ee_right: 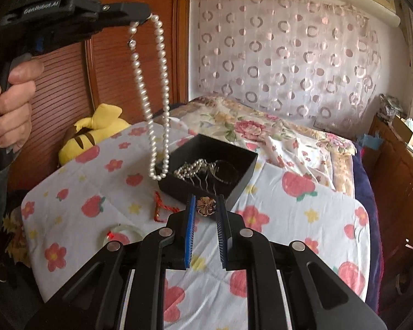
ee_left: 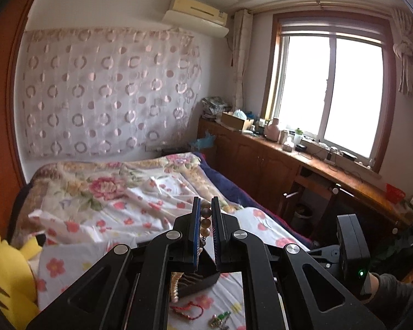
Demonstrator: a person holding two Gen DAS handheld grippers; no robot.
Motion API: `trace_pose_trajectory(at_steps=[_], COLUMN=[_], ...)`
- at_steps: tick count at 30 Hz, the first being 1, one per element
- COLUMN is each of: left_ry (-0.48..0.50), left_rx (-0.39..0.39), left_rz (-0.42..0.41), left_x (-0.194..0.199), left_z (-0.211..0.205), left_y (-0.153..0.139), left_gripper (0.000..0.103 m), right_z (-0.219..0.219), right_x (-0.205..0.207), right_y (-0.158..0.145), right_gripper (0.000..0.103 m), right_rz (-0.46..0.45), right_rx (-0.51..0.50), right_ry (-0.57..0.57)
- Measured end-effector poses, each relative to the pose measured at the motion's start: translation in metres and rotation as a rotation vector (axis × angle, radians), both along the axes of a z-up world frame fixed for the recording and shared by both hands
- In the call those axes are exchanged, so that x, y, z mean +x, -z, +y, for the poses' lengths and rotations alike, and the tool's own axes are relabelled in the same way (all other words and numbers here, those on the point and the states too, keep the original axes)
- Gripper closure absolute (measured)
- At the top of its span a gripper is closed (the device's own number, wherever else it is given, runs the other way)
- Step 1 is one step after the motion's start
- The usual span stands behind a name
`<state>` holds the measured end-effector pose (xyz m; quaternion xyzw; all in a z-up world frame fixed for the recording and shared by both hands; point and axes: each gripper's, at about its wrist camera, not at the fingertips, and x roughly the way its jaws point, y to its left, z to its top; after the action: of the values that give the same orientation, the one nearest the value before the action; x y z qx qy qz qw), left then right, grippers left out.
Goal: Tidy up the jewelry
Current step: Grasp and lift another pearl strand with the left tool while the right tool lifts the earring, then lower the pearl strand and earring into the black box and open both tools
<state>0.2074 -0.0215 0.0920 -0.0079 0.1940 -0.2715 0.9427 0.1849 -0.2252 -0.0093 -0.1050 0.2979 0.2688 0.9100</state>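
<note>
My left gripper [ee_left: 205,206] is shut on a pearl necklace [ee_left: 206,221]. In the right wrist view this gripper [ee_right: 147,18] holds the necklace [ee_right: 158,96] high, its loop hanging down to the near left corner of the black jewelry box [ee_right: 239,176]. The box sits on the flowered cloth and holds a beaded chain and a hair comb [ee_right: 203,172]. My right gripper [ee_right: 206,206] holds a brown flower-shaped ornament [ee_right: 206,205] between its pads, just in front of the box. A red cord bracelet [ee_right: 162,209] lies left of it.
A pale bangle [ee_right: 121,233] lies on the flowered cloth [ee_right: 303,220] at the front left. A yellow plush toy [ee_right: 96,132] sits by the wooden wardrobe. A small green charm [ee_left: 220,317] lies below the left gripper. A wooden counter [ee_left: 316,162] runs under the window.
</note>
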Motion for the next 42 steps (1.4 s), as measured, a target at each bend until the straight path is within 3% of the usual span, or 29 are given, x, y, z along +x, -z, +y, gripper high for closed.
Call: trace_pose_trajectory(at_steps=[17, 27, 42], left_ry=[-0.047, -0.092, -0.092], left_rx=[0.05, 0.083, 0.125], left_rz=[-0.01, 0.131, 0.25], left_x=[0.041, 0.088, 0.094], left_z=[-0.012, 0.001, 0.005], left_y=[-0.005, 0.052, 0.118], left_gripper=[0.096, 0.096, 0.096], right_z=[0.015, 0.026, 0.033], right_x=[0.025, 0.065, 0.097], right_y=[-0.029, -0.012, 0.044], right_gripper=[0.086, 0.086, 0.086], right_rz=[-0.07, -0.03, 0.105], right_rx=[0.016, 0.001, -0.03], right_ry=[-0.029, -0.021, -0.011])
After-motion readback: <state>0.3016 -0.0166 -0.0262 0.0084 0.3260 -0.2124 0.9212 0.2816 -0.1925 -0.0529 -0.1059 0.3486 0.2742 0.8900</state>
